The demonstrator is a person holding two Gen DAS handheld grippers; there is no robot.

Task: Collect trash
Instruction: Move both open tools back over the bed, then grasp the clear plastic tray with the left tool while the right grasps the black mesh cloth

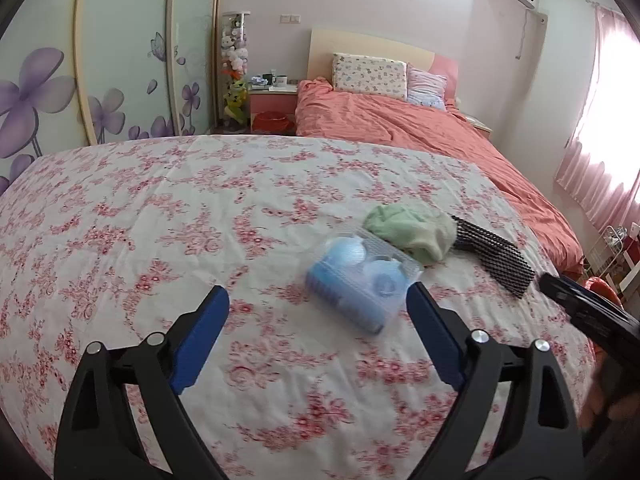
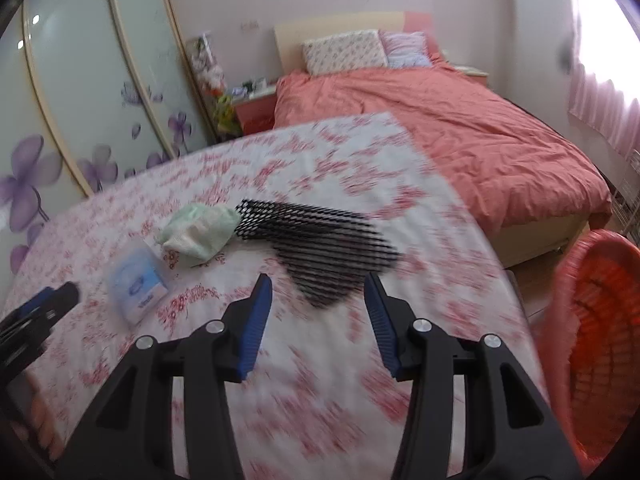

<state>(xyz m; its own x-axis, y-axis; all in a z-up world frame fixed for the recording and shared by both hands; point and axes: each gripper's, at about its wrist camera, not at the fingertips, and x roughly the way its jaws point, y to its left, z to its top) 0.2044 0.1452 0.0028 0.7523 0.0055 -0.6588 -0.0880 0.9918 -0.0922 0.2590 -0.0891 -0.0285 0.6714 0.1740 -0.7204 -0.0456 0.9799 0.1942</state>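
Note:
On the flowered table cloth (image 1: 160, 208) lie a clear blue plastic package (image 1: 362, 276) (image 2: 138, 286), a crumpled pale green cloth (image 1: 412, 230) (image 2: 200, 228) and a piece of black mesh (image 1: 494, 258) (image 2: 320, 248). My left gripper (image 1: 318, 298) stands wide open just short of the blue package, whose near corner is close to the right fingertip; nothing is held. My right gripper (image 2: 318, 286) is open in front of the black mesh, with the mesh's near tip showing between the fingertips and no pad on it. Each gripper shows at the edge of the other's view.
An orange-red plastic basket (image 2: 600, 332) stands off the table's right edge. Beyond the table is a bed with a salmon cover (image 1: 420, 132), pillows and a bedside stand (image 1: 274, 104). Sliding wardrobe doors with purple flowers (image 1: 48, 92) line the left side.

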